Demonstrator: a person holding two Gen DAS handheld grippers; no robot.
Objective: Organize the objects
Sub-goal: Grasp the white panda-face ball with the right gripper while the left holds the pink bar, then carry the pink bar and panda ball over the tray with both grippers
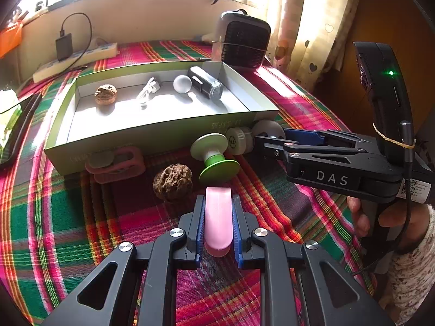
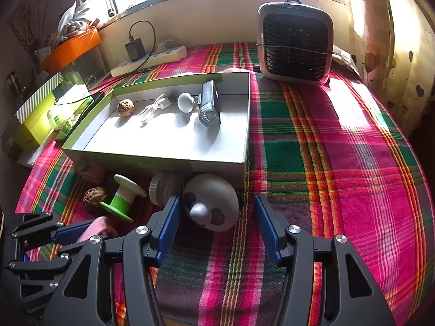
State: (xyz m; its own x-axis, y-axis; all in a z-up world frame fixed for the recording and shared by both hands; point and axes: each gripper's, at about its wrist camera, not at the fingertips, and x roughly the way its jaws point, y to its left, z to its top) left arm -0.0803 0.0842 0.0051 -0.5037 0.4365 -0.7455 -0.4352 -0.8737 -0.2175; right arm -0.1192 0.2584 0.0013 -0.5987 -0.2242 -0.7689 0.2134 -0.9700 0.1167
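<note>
Left gripper angles down at the plaid tablecloth, jaws pinching a pink rounded piece between the blue pads. The piece sits low over the cloth, in front of the box; whether it touches the cloth I can't tell.

Right gripper also tilts down, jaws spread, nothing pressed. The panda-face ball sits in the gap: near the left pad, clear of the right pad. In the left wrist view, a hand grips the right gripper's handle, speckled sleeve at the wrist.

Count:
- walnuts: two, one in the box, one on the cloth
- white balls: one
- white cables: one, coiled
- dark bike-type lights: one
- green-and-white spools: one, on its side
- white round caps: one, between spool and panda ball
- pink holders: one, against the box's front wall

Container: shallow open box, green outside, white inside. Holds a walnut, cable, white ball, light, in a row along the far side. Near half is bare.

Behind the box: a small fan, a power strip with a black charger plugged in.
</note>
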